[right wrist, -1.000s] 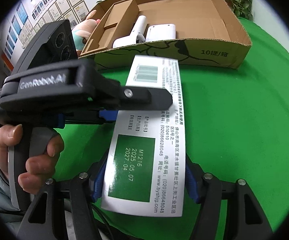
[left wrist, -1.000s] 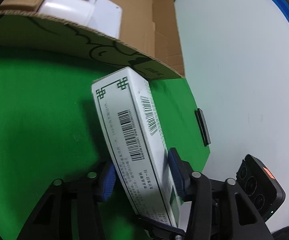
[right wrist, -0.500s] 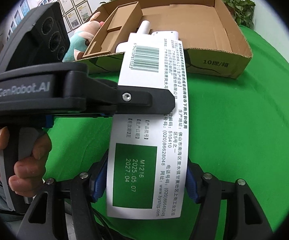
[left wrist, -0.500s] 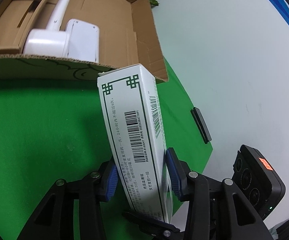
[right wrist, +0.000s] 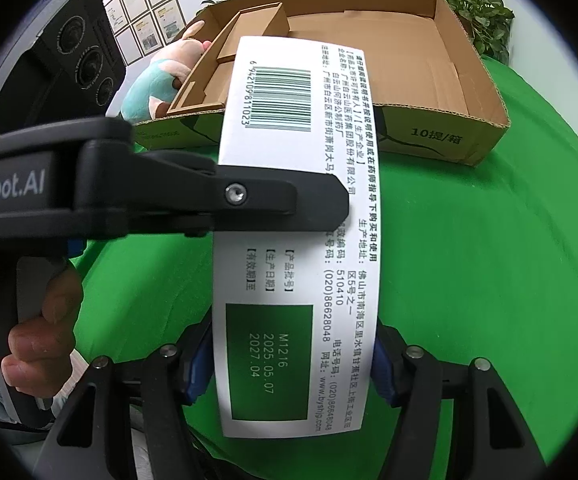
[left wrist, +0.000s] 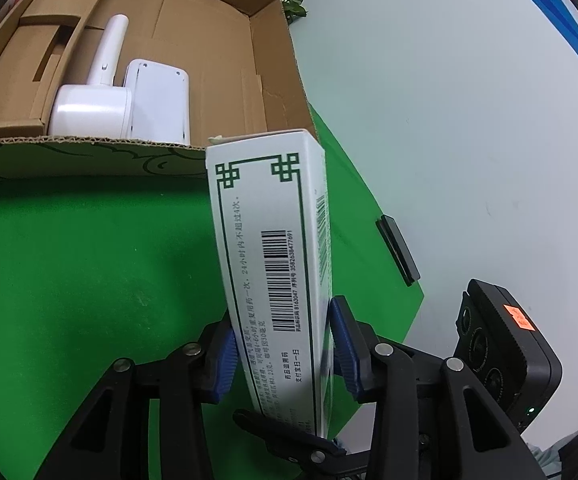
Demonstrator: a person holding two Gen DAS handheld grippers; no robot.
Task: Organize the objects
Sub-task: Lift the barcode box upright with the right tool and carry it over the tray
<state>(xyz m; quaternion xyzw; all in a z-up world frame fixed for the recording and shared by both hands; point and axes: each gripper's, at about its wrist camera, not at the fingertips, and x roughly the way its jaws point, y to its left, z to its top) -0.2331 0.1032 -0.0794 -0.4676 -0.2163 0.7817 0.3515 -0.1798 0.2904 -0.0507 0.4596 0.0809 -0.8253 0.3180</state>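
A long white medicine box (left wrist: 273, 264) with green trim and barcodes is held by both grippers above the green table. My left gripper (left wrist: 285, 354) is shut on its sides. My right gripper (right wrist: 291, 364) is shut on the same box (right wrist: 297, 240) near its green-label end; the left gripper's finger crosses it in the right wrist view. The far end of the box points at the open cardboard tray (left wrist: 225, 52), which holds two white devices (left wrist: 129, 100).
The tray (right wrist: 429, 80) has a cardboard insert at its left. A plush toy (right wrist: 157, 84) lies left of the tray. Plants (right wrist: 481, 12) stand behind it. A small black item (left wrist: 397, 248) lies at the green cloth's right edge. A white wall is to the right.
Both grippers have lifted the box and brought it nearer the tray; its far end now reaches the tray's front wall. The grips have not changed.
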